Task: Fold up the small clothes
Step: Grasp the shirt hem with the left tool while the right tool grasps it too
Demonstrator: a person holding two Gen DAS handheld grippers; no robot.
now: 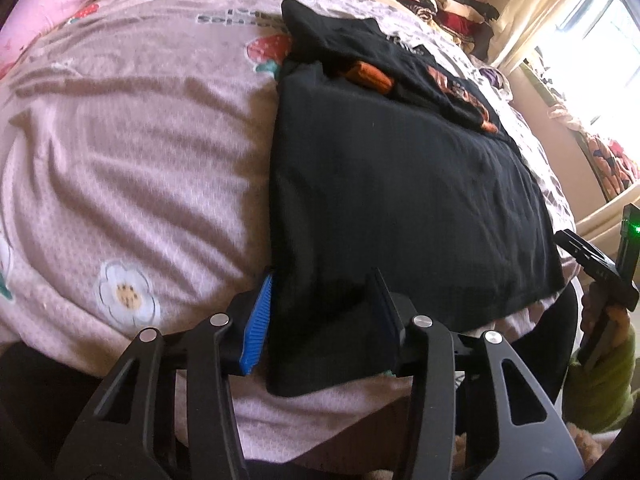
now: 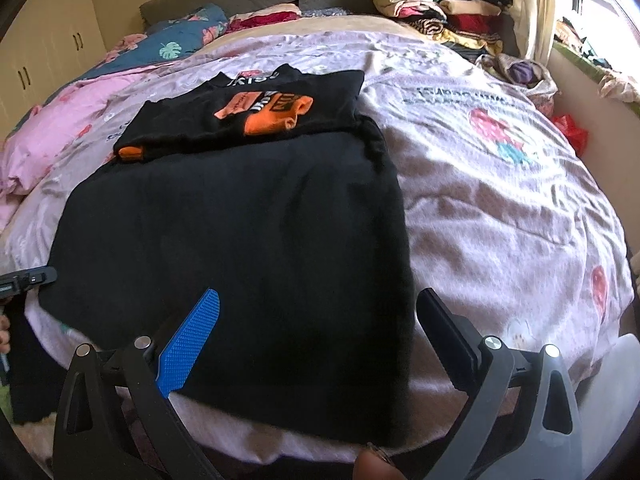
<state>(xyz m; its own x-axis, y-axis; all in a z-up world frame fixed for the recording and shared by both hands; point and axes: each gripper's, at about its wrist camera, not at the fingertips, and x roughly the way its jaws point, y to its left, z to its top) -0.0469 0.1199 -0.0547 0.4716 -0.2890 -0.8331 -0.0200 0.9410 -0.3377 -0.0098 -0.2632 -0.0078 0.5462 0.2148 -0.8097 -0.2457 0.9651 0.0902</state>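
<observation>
Right wrist, black garment (image 2: 240,220), flat, smooth

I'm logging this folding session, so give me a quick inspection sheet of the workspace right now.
Surface: bed with wrinkled pink floral sheet.
Job's things: black garment spread flat, near edge at the bed's front; black top with orange print folded just beyond it.
Clutter: stacked clothes at the far side; pink quilt.
Grippers: left gripper astride the garment's near left corner; right gripper open over the near right corner.
Cables: nothing seen.
Surroundings: window, cupboards.
</observation>
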